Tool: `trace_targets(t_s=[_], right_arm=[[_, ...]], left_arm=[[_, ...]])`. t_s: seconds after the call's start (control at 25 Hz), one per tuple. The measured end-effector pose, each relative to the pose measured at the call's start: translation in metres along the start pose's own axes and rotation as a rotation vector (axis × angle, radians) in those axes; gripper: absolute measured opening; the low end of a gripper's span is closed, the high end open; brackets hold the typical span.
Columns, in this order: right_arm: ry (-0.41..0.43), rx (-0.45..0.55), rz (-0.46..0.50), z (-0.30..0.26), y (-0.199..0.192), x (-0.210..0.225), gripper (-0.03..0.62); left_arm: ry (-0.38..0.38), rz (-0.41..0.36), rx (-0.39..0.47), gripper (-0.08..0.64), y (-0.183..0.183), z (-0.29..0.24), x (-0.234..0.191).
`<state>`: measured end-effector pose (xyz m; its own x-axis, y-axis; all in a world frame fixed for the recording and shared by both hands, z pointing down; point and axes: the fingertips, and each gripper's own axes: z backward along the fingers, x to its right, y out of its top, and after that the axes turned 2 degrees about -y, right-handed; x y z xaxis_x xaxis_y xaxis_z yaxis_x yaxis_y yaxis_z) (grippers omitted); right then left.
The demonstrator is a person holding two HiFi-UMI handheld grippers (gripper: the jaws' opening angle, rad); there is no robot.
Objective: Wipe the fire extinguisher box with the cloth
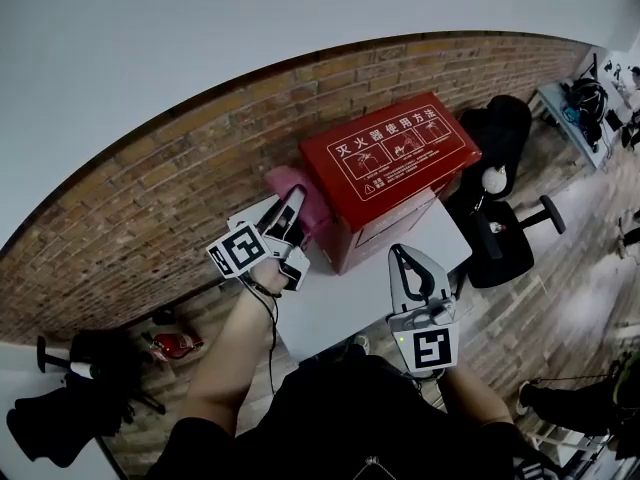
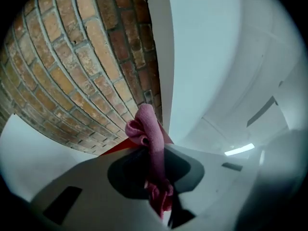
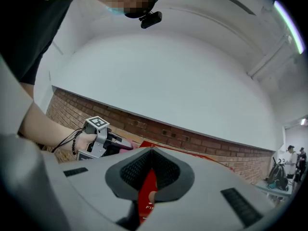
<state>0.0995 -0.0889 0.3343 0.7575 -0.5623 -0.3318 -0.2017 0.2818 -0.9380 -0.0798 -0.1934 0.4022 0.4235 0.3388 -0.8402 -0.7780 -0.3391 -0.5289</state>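
Note:
The red fire extinguisher box (image 1: 390, 153) lies on a white table (image 1: 340, 303), its printed white instructions facing up. My left gripper (image 1: 293, 200) is at the box's left end, shut on a pink cloth (image 1: 312, 211) that bunches against the box's side. In the left gripper view the cloth (image 2: 147, 129) hangs between the jaws, with a sliver of the red box (image 2: 120, 148) behind it. My right gripper (image 1: 408, 255) hovers over the table in front of the box, shut and holding nothing. The right gripper view shows the box (image 3: 149, 196) through its jaws.
A brick wall (image 1: 150, 188) runs behind the table. A black office chair (image 1: 505, 238) and a black bag (image 1: 500, 128) stand to the right of the box. Black gear (image 1: 70, 408) and a red object (image 1: 175, 345) lie on the floor at left.

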Motion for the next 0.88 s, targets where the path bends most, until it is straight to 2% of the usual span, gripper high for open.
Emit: trace_targets(t_s=[0.28, 0.48, 0.88], right_arm=[[0.011, -0.068, 0.008, 0.002, -0.018, -0.004, 0.02], [0.004, -0.107, -0.001, 0.003, -0.028, -0.003, 0.02], [0.005, -0.159, 0.005, 0.002, -0.04, -0.009, 0.02]], left_arm=[[-0.069, 0.099, -0.003, 0.109, 0.0, -0.016, -0.005], [-0.196, 0.246, -0.007, 0.109, 0.001, -0.026, -0.001], [-0.169, 0.236, -0.008, 0.109, -0.004, -0.026, -0.022]])
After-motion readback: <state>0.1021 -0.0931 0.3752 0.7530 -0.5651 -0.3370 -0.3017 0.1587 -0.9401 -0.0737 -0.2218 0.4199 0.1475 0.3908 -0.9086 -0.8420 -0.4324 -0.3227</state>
